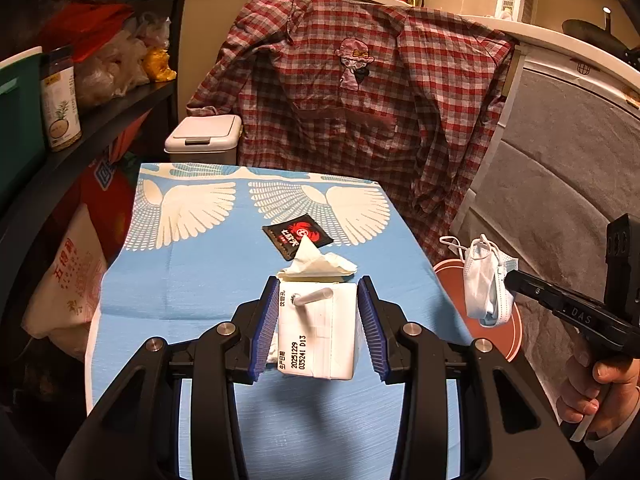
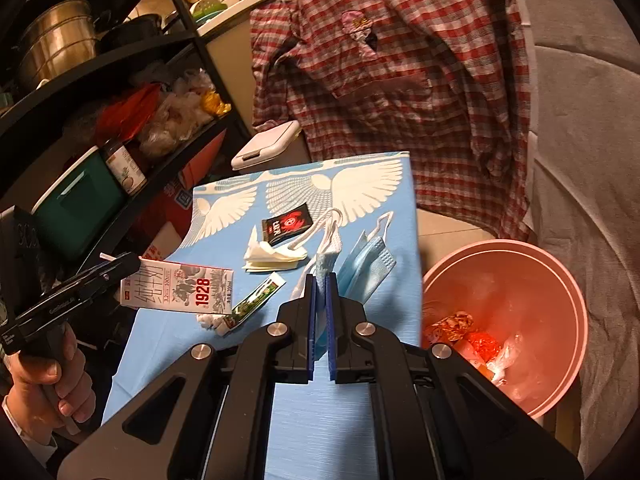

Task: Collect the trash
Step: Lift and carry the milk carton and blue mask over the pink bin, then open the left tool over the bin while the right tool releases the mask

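My left gripper (image 1: 318, 326) is shut on a white milk carton (image 1: 316, 332) with a straw, held above the blue cloth (image 1: 192, 280); the carton also shows in the right wrist view (image 2: 178, 290). My right gripper (image 2: 321, 304) is shut on a light blue face mask (image 2: 326, 256), which hangs from it near the table's right edge and shows in the left wrist view (image 1: 486, 280). On the cloth lie a crumpled white tissue (image 2: 268, 254), a black sachet (image 2: 286, 224), a green-printed wrapper (image 2: 252, 304) and a second blue mask (image 2: 370, 266).
A pink bin (image 2: 560, 280) holding wrappers stands on the floor right of the table. A white lidded bin (image 1: 206, 140) stands behind the table. A red checked shirt (image 1: 360, 100) hangs at the back. Black shelves (image 1: 100, 120) with jars and bags stand at the left.
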Demonstrator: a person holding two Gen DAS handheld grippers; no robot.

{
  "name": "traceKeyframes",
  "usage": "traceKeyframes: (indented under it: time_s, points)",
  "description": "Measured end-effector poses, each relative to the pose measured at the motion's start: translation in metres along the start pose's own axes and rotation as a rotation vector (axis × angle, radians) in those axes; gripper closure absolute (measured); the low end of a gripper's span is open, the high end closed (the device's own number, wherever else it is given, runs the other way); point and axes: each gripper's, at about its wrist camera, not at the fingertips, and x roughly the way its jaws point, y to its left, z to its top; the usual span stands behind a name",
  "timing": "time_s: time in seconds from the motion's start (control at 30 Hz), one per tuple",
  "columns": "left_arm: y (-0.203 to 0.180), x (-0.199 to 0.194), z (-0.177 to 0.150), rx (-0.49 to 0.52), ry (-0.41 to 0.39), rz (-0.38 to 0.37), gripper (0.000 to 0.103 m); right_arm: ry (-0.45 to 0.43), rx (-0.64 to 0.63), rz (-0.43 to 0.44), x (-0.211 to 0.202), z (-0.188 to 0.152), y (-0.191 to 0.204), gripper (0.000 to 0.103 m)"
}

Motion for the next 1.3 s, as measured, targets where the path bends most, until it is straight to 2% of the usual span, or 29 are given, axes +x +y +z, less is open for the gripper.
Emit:
traceKeyframes:
  time_s: [0.8, 1.3]
  points:
    - [-0.044, 0.012, 0.013, 0.015, -0.020, -0.059, 0.064, -0.036, 0.034, -0.061, -0.025, 0.006, -0.044, 0.098]
    - [-0.089, 0.025, 0.021, 0.041, -0.020, -0.115, 0.064, -0.036, 0.058, -0.113, -0.038, 0.005, -0.076, 0.098]
